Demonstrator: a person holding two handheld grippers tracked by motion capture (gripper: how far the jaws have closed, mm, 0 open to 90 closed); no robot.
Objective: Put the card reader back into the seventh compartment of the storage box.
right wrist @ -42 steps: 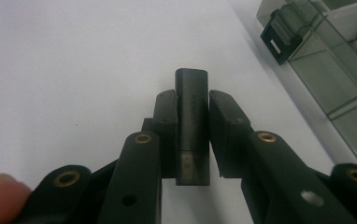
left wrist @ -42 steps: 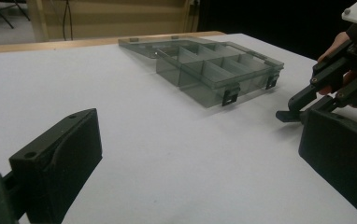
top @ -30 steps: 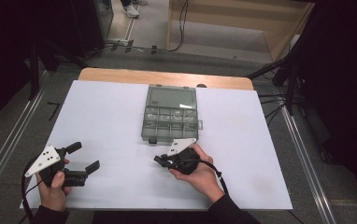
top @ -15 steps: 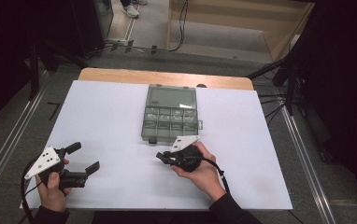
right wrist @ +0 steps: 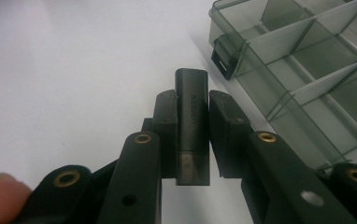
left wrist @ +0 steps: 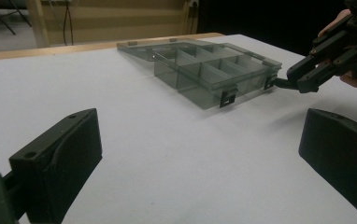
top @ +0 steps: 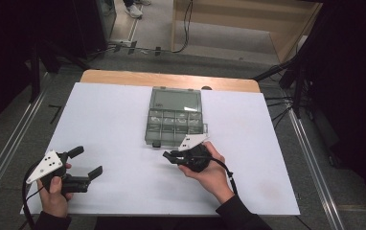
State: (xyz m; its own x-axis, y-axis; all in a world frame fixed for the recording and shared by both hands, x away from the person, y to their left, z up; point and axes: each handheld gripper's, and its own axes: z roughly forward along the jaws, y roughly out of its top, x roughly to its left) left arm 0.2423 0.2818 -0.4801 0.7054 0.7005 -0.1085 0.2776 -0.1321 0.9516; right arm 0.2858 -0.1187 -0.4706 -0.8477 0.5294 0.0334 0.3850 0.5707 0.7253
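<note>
A small dark grey adapter (right wrist: 193,126), a slim rounded block with pale lettering down its face, sits clamped upright between the jaws of the right gripper (right wrist: 191,119), its top end poking out beyond them. It hangs just above the white bench (top: 114,120), close to the near edge of the organizer box (top: 175,122). That box is smoky clear plastic, split by dividers into small compartments, lid laid flat open behind, black latches on its front wall. It lies mid-bench.
</note>
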